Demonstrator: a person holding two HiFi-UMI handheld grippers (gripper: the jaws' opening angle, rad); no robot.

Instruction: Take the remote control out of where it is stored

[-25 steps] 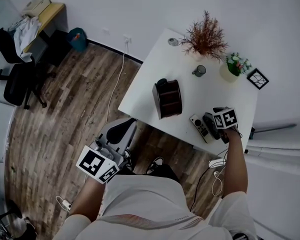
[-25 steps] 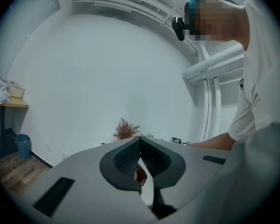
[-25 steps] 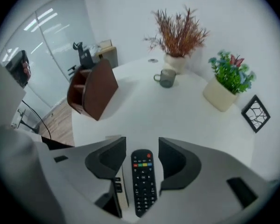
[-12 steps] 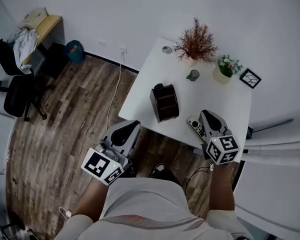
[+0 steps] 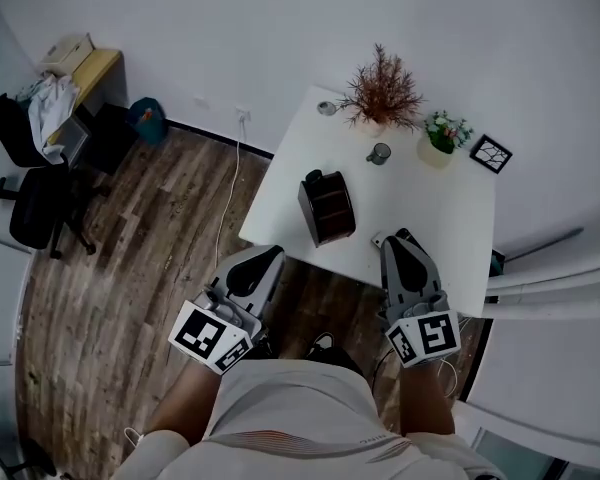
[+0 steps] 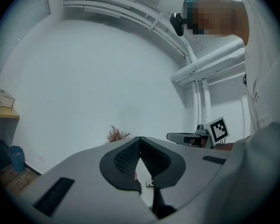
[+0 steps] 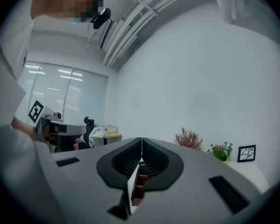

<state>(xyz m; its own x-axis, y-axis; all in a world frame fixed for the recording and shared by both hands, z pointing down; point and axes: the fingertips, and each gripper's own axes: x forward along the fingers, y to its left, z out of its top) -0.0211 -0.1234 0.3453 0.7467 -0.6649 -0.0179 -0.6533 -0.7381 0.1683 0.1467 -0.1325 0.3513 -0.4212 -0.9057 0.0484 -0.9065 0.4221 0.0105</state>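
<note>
- The task looks done, as far as I can judge: the remote control [image 5: 377,240] lies flat on the white table [image 5: 430,208], outside the dark brown holder [image 5: 327,206]. It is at the table's near edge, and only a small part shows beside the tip of the right gripper.
- The right gripper [image 7: 141,141] has just been closing its jaws. They now meet with nothing between them, so it holds nothing.
- The left gripper [image 6: 140,141] is also closed and empty. It hangs off the table's near left corner, over the floor.
- I think nothing is left to do, except perhaps to draw the hands away.
- The holder stands near the table's left edge. On the far side are a dry reddish plant [image 5: 383,88], a small mug [image 5: 379,153], a flower pot [image 5: 438,138] and a dark picture frame [image 5: 490,153].
- The room has a wooden floor [image 5: 130,228] and plain white walls. An office chair [image 5: 35,208], a desk [image 5: 85,73] and a blue bin [image 5: 147,118] are at the far left.
</note>
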